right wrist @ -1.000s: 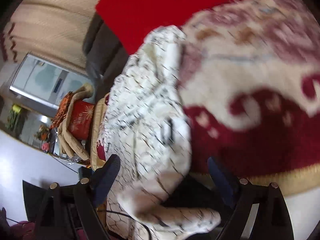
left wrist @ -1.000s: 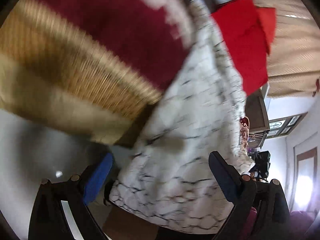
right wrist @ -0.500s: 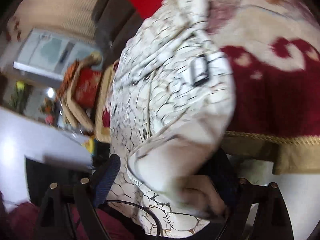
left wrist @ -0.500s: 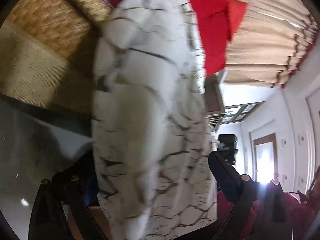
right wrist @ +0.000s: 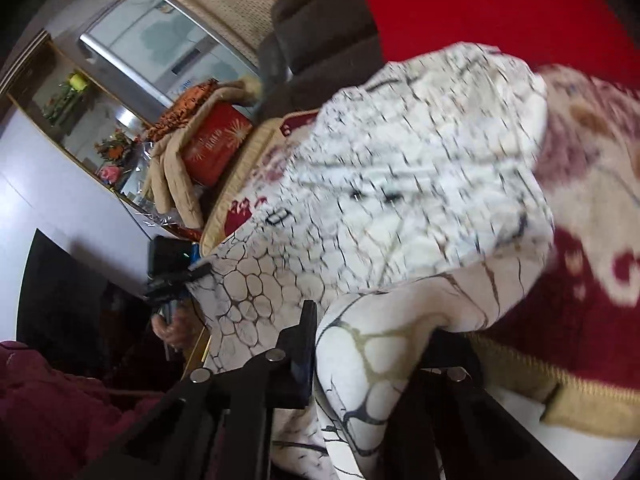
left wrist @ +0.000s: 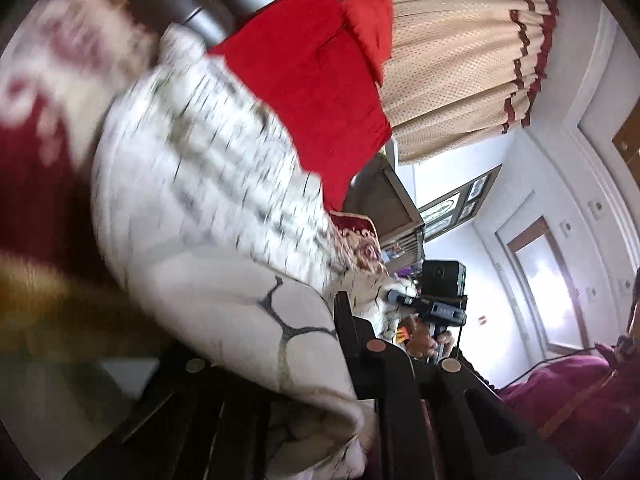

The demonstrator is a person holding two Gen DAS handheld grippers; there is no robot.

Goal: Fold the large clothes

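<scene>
A white garment (left wrist: 208,184) with a black crackle print lies on a red and cream blanket (left wrist: 32,184), one end lifted. My left gripper (left wrist: 272,360) is shut on a thick fold of it; its left finger is hidden under the cloth. In the right wrist view the same garment (right wrist: 420,184) runs down between the fingers of my right gripper (right wrist: 368,360), whose jaws are closing and pinch a bunched fold. Each view shows the other gripper at the garment's far edge: the right gripper (left wrist: 432,308) and the left gripper (right wrist: 172,276), each in a hand.
Red cushions (left wrist: 304,92) lean on a dark sofa back (right wrist: 320,36) behind the blanket (right wrist: 592,280), which has a gold border. A beige curtain (left wrist: 460,60) hangs behind. A red tin (right wrist: 216,148) and padded cloths sit on a side table. A maroon sleeve (right wrist: 52,412) is near.
Both grippers were open with the garment between their fingers; now both have closed on it. The left one has risen and rolled, lifting its end of the garment off the blanket.
</scene>
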